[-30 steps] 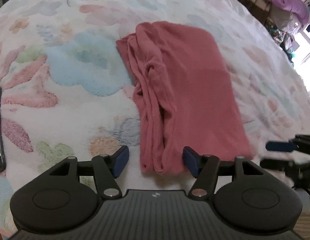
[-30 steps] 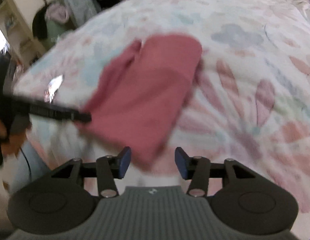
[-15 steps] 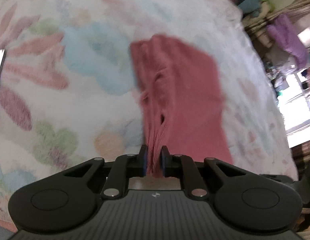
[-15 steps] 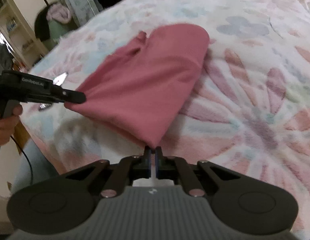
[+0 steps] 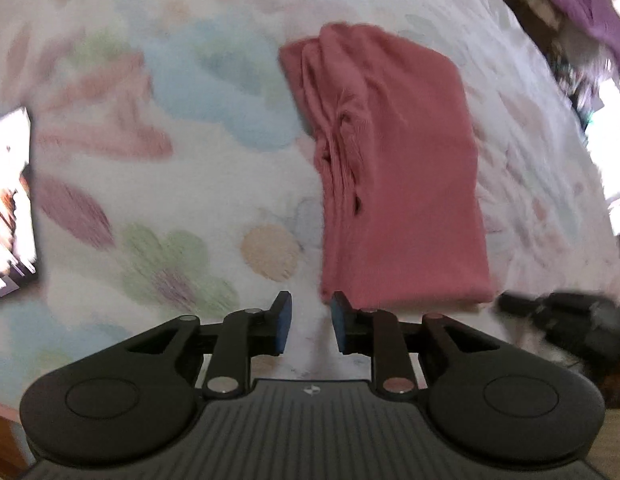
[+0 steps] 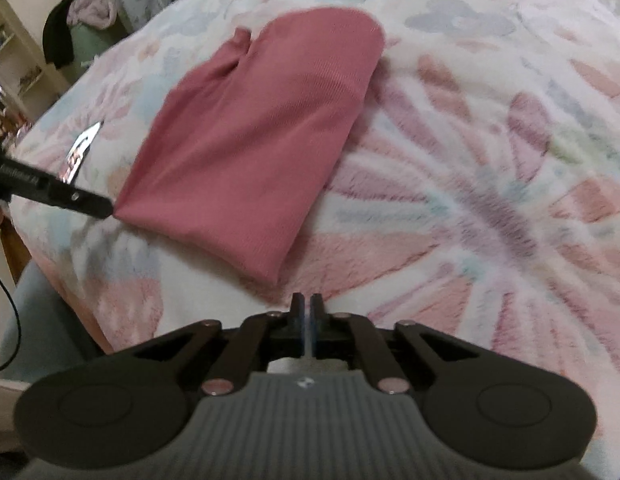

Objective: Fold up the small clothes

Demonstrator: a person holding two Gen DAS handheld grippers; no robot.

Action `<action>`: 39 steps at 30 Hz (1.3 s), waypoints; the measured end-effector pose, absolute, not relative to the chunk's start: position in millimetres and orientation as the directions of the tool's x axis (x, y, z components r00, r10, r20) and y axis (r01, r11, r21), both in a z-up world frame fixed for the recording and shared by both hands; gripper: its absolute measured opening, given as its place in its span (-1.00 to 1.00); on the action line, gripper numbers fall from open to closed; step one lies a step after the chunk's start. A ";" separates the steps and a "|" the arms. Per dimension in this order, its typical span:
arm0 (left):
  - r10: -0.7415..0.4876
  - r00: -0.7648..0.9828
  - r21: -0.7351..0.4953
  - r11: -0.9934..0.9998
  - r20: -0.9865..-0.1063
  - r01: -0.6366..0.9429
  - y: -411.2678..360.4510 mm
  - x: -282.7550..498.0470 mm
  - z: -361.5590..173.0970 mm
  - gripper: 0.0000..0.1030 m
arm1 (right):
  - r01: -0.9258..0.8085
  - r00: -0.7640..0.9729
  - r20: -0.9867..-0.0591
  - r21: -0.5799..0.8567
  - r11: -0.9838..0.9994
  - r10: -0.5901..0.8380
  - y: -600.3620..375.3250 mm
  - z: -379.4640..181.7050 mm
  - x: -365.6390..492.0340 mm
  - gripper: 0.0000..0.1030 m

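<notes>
Letting go on the left: left gripper fingers now spread, free of the pink garment. Right gripper fingers together, gripping nothing, just short of the near corner. Lying flat on the floral bedspread, folded lengthwise. Probably repositioning for the next fold.

We are in a home bedroom. We work on a bed spread with a fluffy floral blanket in pastel pinks, blues and greens. Beyond its edge we see cream shelving along the wall, dark and pale clothes heaped nearby, and a purple garment hanging across the room. A phone lies on the blanket, screen lit.
</notes>
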State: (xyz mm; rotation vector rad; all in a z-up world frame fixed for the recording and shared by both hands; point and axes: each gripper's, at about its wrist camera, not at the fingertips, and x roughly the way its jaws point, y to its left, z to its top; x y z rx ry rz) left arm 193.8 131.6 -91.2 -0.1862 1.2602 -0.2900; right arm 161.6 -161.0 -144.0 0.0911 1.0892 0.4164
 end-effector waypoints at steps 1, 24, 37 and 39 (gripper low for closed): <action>-0.296 0.303 -0.267 0.954 -0.906 0.133 129.1 194.3 -82.5 -0.47 | -0.273 0.411 -0.835 0.272 0.923 0.367 -164.2 -139.3 162.7 -0.98; -0.338 0.510 -0.371 0.928 -0.791 0.040 121.6 304.4 -111.5 -0.59 | -0.160 0.539 -0.765 0.317 0.935 0.352 -171.5 -119.4 235.4 -0.51; -0.428 0.586 -0.495 0.867 -0.688 0.053 136.2 308.7 -88.3 -0.40 | -0.100 0.573 -0.739 0.366 0.925 0.354 -184.5 -119.7 255.9 -0.39; -0.456 0.579 -0.492 0.864 -0.676 0.107 118.7 314.8 -89.6 -0.40 | -0.111 0.586 -0.727 0.364 0.925 0.357 -182.2 -115.3 262.5 -0.39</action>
